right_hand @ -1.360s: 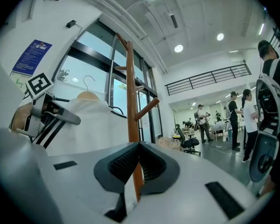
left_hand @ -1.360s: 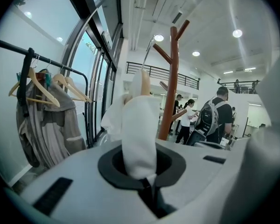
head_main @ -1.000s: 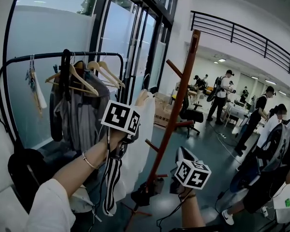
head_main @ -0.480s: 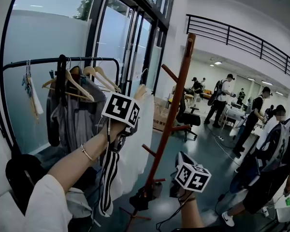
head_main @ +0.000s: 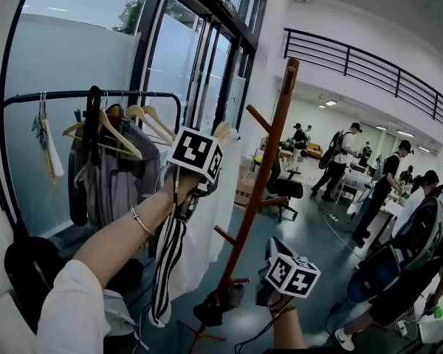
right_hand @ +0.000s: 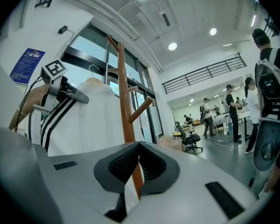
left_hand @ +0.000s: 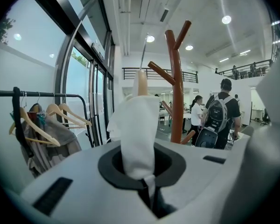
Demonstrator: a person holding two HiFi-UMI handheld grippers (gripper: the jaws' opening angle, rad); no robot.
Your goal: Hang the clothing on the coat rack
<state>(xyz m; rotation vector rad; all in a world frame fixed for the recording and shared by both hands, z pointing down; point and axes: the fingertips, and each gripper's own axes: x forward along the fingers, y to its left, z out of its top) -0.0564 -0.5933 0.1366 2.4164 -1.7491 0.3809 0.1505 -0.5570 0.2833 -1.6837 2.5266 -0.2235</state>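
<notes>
My left gripper (head_main: 201,169) is raised and shut on a white garment (head_main: 210,227) that hangs on a wooden hanger (head_main: 223,132). In the left gripper view the white cloth (left_hand: 139,134) fills the gap between the jaws, and the hanger's tip (left_hand: 142,82) sticks up behind it. A black and white striped strap (head_main: 166,260) dangles below that gripper. The brown wooden coat rack (head_main: 260,175) stands just right of the garment, its pegs (left_hand: 159,72) bare. My right gripper (head_main: 266,285) sits low by the rack's pole (right_hand: 126,101), shut and empty.
A black clothes rail (head_main: 88,94) with wooden hangers and grey clothes (head_main: 114,175) stands at the left by the glass wall. A black bag (head_main: 29,268) lies below it. Several people (head_main: 340,161) and an office chair (head_main: 280,186) are at the right.
My left gripper has risen with the white garment and drawn a little nearer the coat rack. The right gripper stays low by the pole.
</notes>
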